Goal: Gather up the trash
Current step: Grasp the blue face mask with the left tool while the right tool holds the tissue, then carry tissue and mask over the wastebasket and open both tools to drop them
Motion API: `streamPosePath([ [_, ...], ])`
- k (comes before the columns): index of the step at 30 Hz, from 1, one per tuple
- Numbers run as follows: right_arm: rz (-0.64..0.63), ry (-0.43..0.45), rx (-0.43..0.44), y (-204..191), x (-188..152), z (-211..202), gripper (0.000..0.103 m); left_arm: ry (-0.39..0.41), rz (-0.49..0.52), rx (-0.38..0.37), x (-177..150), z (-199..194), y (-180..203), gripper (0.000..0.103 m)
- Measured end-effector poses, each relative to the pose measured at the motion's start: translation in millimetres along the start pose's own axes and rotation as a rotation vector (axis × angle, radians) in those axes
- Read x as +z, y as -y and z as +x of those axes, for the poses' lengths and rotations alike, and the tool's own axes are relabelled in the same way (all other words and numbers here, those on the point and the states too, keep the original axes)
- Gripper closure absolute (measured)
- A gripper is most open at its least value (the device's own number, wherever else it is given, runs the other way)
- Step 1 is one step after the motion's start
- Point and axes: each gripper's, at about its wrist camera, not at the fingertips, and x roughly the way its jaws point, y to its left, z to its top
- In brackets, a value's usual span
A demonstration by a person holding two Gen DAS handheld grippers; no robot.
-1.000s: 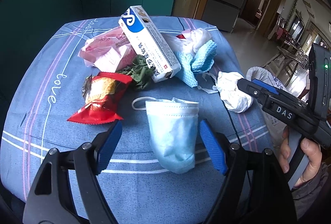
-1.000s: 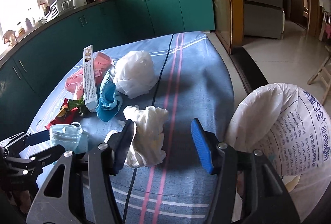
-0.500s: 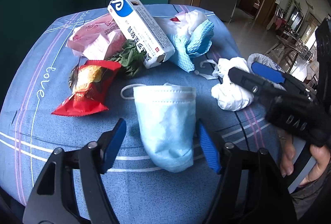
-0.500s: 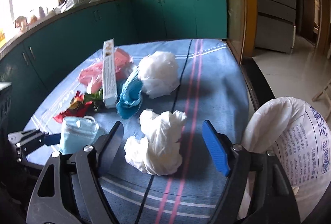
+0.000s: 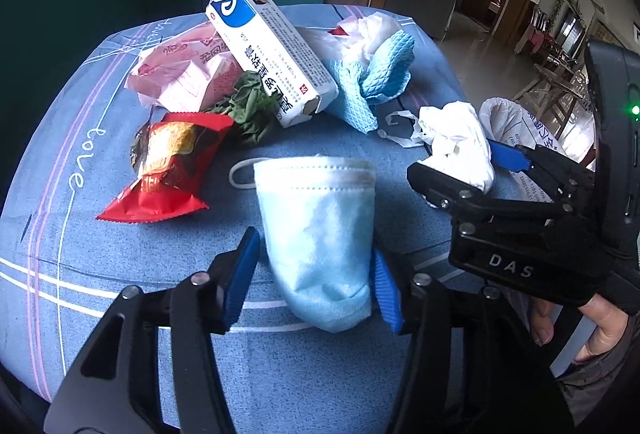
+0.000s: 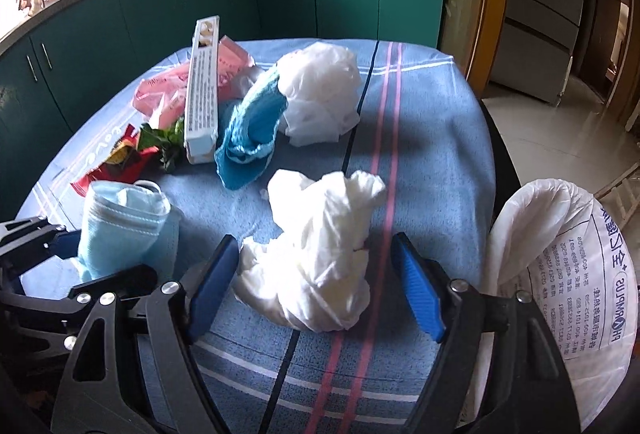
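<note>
Left wrist view: one pale blue pleated face mask (image 5: 320,234) is flanked by the closing left gripper (image 5: 316,286); contact cannot be judged. One crumpled white tissue wad (image 6: 316,258) is framed by the spread right gripper (image 6: 316,286), untouched. Only the right view shows the white printed sack (image 6: 568,274) fully; the blue striped tablecloth (image 6: 424,137) is cut off.

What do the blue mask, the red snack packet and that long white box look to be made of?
The blue mask looks like soft non-woven fabric: matte, fuzzy, with stitched pleats and an elastic loop. The red snack packet seems to be glossy plastic film, probably foil-lined, judging by its shiny crinkles and silvery torn end. The long white box looks like thin printed cardboard, with sharp folded edges and an open end flap.
</note>
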Motion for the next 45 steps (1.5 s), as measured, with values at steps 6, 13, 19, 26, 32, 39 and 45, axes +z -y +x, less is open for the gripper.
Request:
streamPosePath([
  [6,-0.008,-0.015,0.023,-2,-3,2,0.047,-0.003,0.004,-0.007,0,1,1,0.057],
  [13,-0.006,0.006,0.025,0,-2,-6,0.056,0.017,0.014,-0.002,0,-3,6,0.07],
  [19,0.023,0.04,0.008,8,-1,-16,0.056,0.07,0.035,0.007,3,-20,14,0.072],
  [26,0.088,0.111,-0.034,30,1,-35,0.056,0.131,0.072,0.021,10,-34,29,0.072],
  [32,0.191,0.187,-0.13,72,-8,-66,0.056,0.15,0.092,-0.032,20,-34,45,0.073],
  [39,0.388,0.241,-0.332,143,-38,-99,0.056,0.145,0.132,-0.172,44,-25,88,0.073],
  [45,0.524,0.246,-0.395,176,-60,-111,0.056,0.119,0.171,-0.255,63,-3,136,0.073],
])
